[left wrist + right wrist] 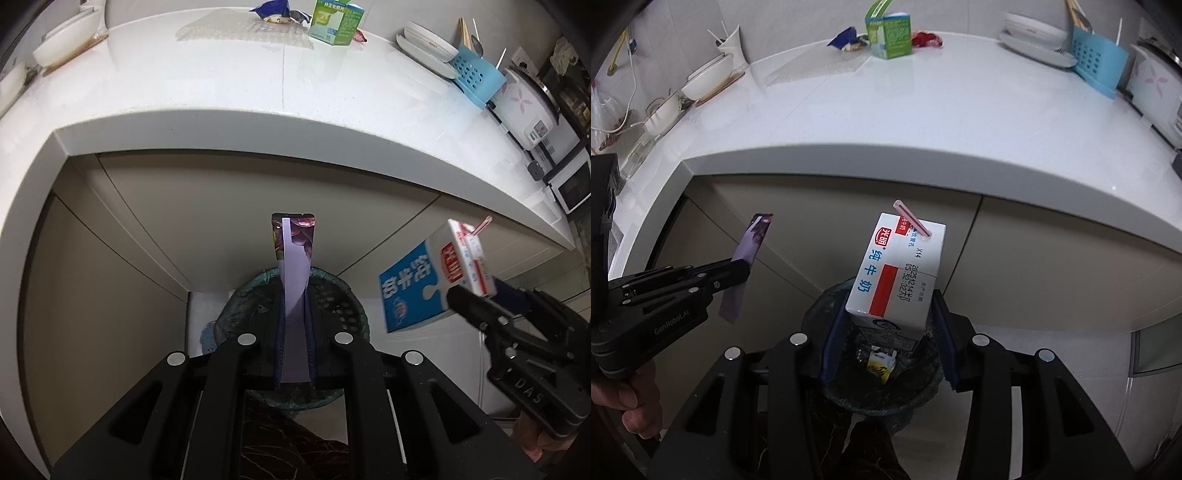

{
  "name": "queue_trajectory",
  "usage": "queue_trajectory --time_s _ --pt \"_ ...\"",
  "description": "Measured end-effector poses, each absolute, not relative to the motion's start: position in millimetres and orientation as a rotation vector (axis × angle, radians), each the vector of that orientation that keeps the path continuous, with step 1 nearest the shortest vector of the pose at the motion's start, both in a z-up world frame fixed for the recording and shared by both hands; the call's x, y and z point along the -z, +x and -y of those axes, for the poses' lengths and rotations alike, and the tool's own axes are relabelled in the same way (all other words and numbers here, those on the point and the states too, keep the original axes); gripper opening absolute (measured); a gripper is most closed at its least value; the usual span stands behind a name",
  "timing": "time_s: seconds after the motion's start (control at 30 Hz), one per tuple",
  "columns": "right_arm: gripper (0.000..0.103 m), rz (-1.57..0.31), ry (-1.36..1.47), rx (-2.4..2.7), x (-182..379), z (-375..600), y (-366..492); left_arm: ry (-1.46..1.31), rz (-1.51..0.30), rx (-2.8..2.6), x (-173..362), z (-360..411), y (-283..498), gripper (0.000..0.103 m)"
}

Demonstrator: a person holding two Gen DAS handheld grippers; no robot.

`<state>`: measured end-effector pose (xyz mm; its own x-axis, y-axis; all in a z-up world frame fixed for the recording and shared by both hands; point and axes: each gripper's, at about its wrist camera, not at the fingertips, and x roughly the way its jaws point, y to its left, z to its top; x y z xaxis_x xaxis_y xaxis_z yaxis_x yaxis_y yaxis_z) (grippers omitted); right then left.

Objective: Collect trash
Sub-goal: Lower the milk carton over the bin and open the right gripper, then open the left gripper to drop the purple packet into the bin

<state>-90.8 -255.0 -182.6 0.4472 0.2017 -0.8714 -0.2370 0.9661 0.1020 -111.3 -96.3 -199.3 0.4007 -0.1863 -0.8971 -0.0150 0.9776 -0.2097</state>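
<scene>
Curving past beige cabinets, white countertop point(221, 92) overhangs lined bin point(879, 391) on floor.

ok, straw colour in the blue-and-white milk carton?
Red-and-white striped straw; clearest in the right wrist view.

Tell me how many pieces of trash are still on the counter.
3, all at the back of the countertop: a blue wrapper, a green carton, and a red wrapper. More may be hidden behind them.

Cool indoor light is brightening the white countertop point(229, 85), glaring softly. Cabinets point(122, 266) below are sitting in shadow. Fisheye distortion is bending edges; corners are darkening in both views.
</scene>
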Motion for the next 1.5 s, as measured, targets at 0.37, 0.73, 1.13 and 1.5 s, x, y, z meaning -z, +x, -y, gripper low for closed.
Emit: queue_trajectory --time_s 0.37,0.73,1.13,1.5 --pt "0.042 -1.124 -0.082 -0.339 212.9 242.8 -89.5 -0.192 -1.186 0.102 213.4 95.0 -112.9 0.009" --pt "0.074 -1.091 -0.053 -0.274 208.4 257.8 -89.6 -0.183 -1.234 0.109 233.1 101.8 -110.1 0.009" --pt "0.094 -1.064 -0.004 -0.146 205.9 293.9 -93.8 -0.111 -1.254 0.157 257.8 125.6 -106.2 0.009" --pt "0.094 -1.074 0.003 -0.124 208.8 304.6 -96.1 -0.084 -1.272 0.201 269.8 134.7 -104.5 0.014"
